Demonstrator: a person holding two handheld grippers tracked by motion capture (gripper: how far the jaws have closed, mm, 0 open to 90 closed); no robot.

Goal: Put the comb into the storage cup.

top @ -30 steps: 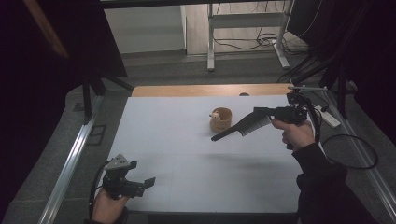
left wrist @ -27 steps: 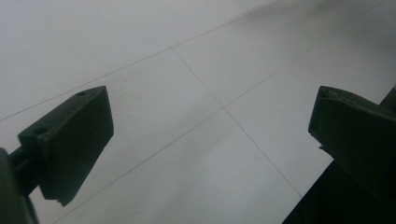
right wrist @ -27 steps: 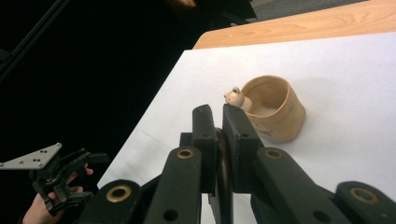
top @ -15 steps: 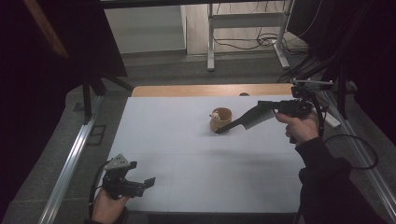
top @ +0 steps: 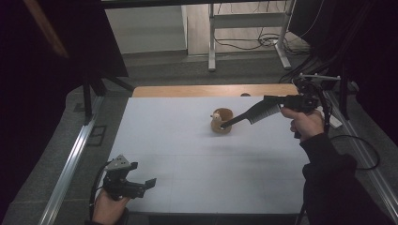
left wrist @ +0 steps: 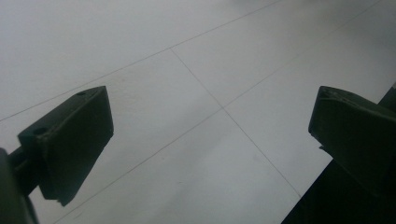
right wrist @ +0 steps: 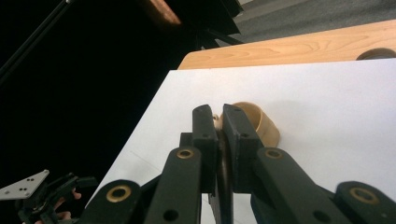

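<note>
Two grippers noted. We see the white table top [top: 187, 154] mostly bare, with wide open room across the centre and lower middle of the high view; a strip of bare wood [top: 187, 90] runs along its far edge. Left gripper [top: 141, 186] sits at the lower left of the frame, just inside the near edge, jaws spread wide with only table surface between them. Right gripper [top: 226, 124] reaches in from the right, jaws nearly pressed together, tips at the small tan bowl [top: 224, 114] in the upper centre. We cannot tell whether they pinch anything. A pale item [top: 216, 118] lies in the bowl; we cannot identify it.
</note>
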